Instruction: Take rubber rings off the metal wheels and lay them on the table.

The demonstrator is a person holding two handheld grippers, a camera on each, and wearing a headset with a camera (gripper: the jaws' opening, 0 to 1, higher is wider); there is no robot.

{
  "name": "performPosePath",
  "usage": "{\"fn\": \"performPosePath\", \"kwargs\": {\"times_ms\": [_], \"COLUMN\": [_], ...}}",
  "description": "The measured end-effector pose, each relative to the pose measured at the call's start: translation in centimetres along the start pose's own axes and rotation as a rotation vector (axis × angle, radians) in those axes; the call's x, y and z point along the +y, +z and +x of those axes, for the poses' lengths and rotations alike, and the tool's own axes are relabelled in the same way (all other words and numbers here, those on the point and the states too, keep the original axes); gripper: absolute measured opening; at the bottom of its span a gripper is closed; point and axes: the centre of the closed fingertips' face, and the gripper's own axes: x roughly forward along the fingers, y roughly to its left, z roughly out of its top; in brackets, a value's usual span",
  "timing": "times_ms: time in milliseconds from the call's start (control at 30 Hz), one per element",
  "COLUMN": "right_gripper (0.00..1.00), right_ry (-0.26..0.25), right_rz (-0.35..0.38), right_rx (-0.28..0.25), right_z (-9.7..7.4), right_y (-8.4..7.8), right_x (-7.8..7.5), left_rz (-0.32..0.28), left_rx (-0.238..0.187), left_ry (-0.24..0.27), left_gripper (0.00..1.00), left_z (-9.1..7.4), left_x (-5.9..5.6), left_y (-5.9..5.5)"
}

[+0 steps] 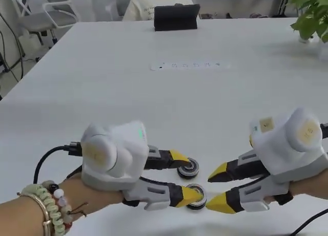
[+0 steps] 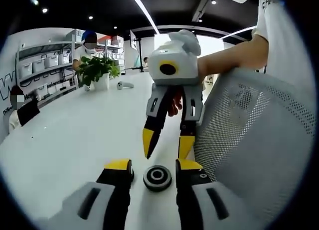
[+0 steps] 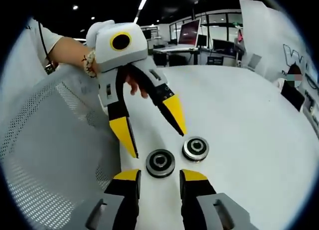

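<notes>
White tabletop (image 1: pixel 154 103) stretches wide before us. We hold the left tongs (image 1: pixel 193 176) apart, with a small round metal wheel (image 1: pixel 196 197) between their tips, its black rubber ring (image 3: pixel 148 163) still on. Just beyond that wheel lies a second ringed metal wheel (image 1: pixel 188 168). Our right tongs (image 1: pixel 209 192), apart too, face the first wheel, just short of it.

left tool (image 1: pixel 193 176): white body, black jaws, yellow tips | right tool (image 1: pixel 209 191): same | wrist: bead bracelets (image 1: pixel 48 208) | black cable (image 1: pixel 47 157)
</notes>
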Motion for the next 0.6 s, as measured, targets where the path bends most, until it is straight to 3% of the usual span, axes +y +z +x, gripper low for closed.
{"fn": "performPosePath", "kwargs": {"times_ms": [200, 400, 600], "right_gripper": [0.28, 0.28, 0.25], "right_ry": [-0.013, 0.000, -0.007], "right_rz": [0.007, -0.010, -0.053], "right_rx": [0.016, 0.019, 0.030], "right_z": [0.2, 0.6, 0.9], "right_y": [-0.6, -0.6, -0.4], "right_x": [-0.5, -0.1, 0.0], "left_rz": [-0.011, -0.018, -0.022], "left_rx": [0.021, 0.056, 0.056], "left_ry": [-0.019, -0.031, -0.021], "left_gripper": [0.24, 0.20, 0.16], "left_z": [0.8, 1.2, 1.1], "left_x": [-0.5, -0.8, -0.4], "left_y": [-1.0, -2.2, -2.3]}}
